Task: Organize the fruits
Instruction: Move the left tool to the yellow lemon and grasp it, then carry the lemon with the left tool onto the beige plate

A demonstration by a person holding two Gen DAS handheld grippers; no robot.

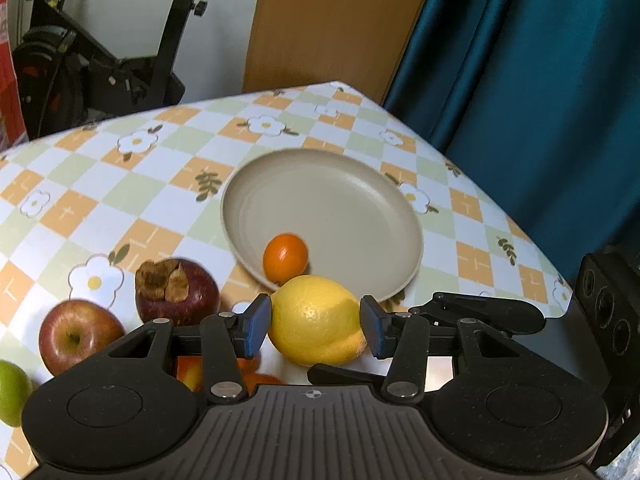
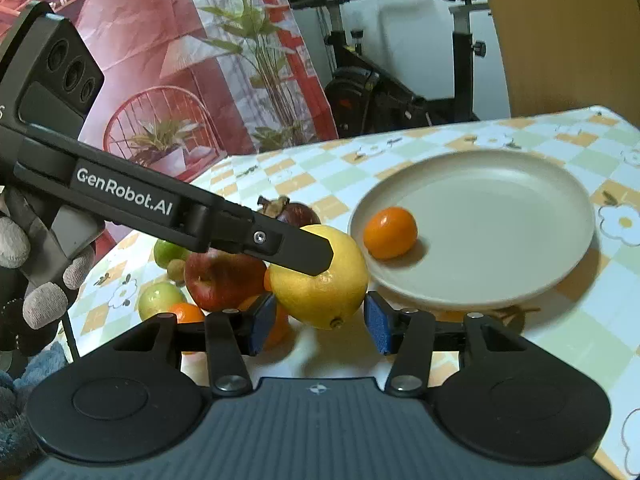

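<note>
A yellow lemon [image 1: 316, 318] sits between the blue pads of my left gripper [image 1: 316, 324], which closes on it just in front of the beige plate [image 1: 340, 184]. A small orange [image 1: 285, 258] lies on the plate's near side. In the right wrist view the left gripper's finger [image 2: 288, 246] lies across the lemon [image 2: 320, 284]. My right gripper [image 2: 320, 322] is open and empty, with its pads on either side of the lemon's near end, below it. The plate [image 2: 500, 200] and orange [image 2: 390, 232] are to its right.
A mangosteen [image 1: 176, 292], a red apple [image 1: 78, 336] and a green fruit [image 1: 12, 392] lie left of the lemon on the checked tablecloth. More fruit [image 2: 160, 300] is piled at the left in the right wrist view. The table's edge and a teal curtain [image 1: 540, 80] are to the right.
</note>
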